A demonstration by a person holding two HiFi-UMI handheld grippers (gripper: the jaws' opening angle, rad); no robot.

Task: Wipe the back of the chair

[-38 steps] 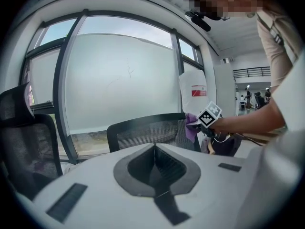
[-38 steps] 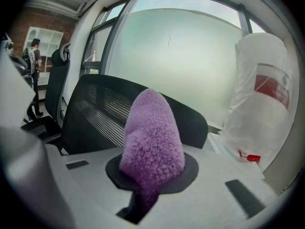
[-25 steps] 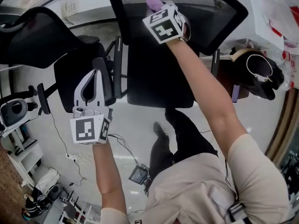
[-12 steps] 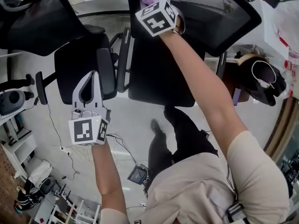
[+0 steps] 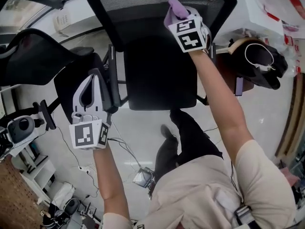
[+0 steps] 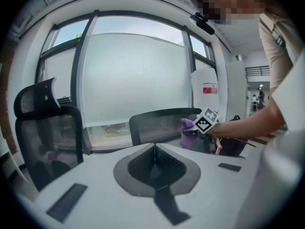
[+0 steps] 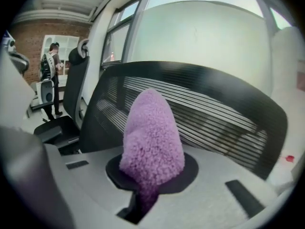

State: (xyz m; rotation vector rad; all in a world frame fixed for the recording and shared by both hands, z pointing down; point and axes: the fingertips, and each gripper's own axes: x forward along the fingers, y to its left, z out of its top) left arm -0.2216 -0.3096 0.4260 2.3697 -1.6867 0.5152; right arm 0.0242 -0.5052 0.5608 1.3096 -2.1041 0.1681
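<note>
A black office chair stands in front of me in the head view, its mesh back at the top and its seat below. My right gripper is shut on a fluffy purple cloth, which presses against the right part of the mesh back. In the right gripper view the cloth stands up between the jaws, right in front of the ribbed mesh. My left gripper hangs apart at the left, shut and holding nothing. Its view shows the chair back and the cloth.
A second black mesh chair stands close on the left, under my left gripper. At the right lies a dark bag with a white cable. Cables and a small box lie on the floor by my legs. A large window is behind the chairs.
My right gripper has slid the purple cloth from the left part of the chair back to its right part. The left gripper has stayed where it was.
</note>
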